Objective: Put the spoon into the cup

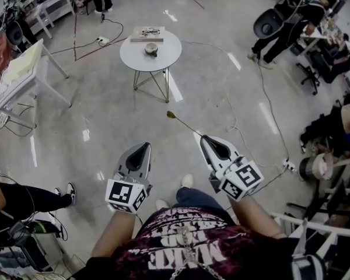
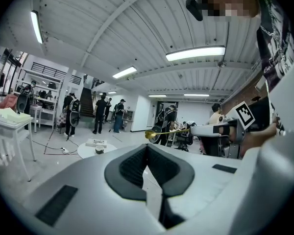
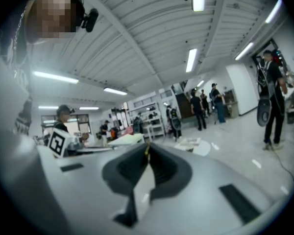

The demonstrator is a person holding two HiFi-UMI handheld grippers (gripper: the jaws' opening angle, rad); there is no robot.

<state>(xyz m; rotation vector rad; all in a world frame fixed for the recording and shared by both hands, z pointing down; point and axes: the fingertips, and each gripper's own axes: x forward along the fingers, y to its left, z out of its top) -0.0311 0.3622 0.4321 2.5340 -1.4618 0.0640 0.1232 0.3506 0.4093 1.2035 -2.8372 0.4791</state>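
A gold spoon (image 1: pixel 185 125) sticks out ahead of my right gripper (image 1: pixel 204 137), which is shut on its handle, with the bowl pointing toward the table. In the left gripper view the spoon (image 2: pixel 166 130) reaches left from the right gripper (image 2: pixel 210 130). In the right gripper view only a yellow sliver of the spoon (image 3: pixel 147 150) shows between the closed jaws of the right gripper (image 3: pixel 148 146). The cup (image 1: pixel 151 49) stands on a round white table (image 1: pixel 163 60) far ahead; it also shows as the small cup (image 2: pixel 99 150). My left gripper (image 1: pixel 146 144) is shut and holds nothing.
A book with glasses on it (image 1: pixel 147 33) lies behind the cup. Cables (image 1: pixel 245 107) trail over the floor between me and the table. A white table (image 1: pixel 20 77) stands at the left. Seated and standing people (image 1: pixel 286 31) are around the room's edges.
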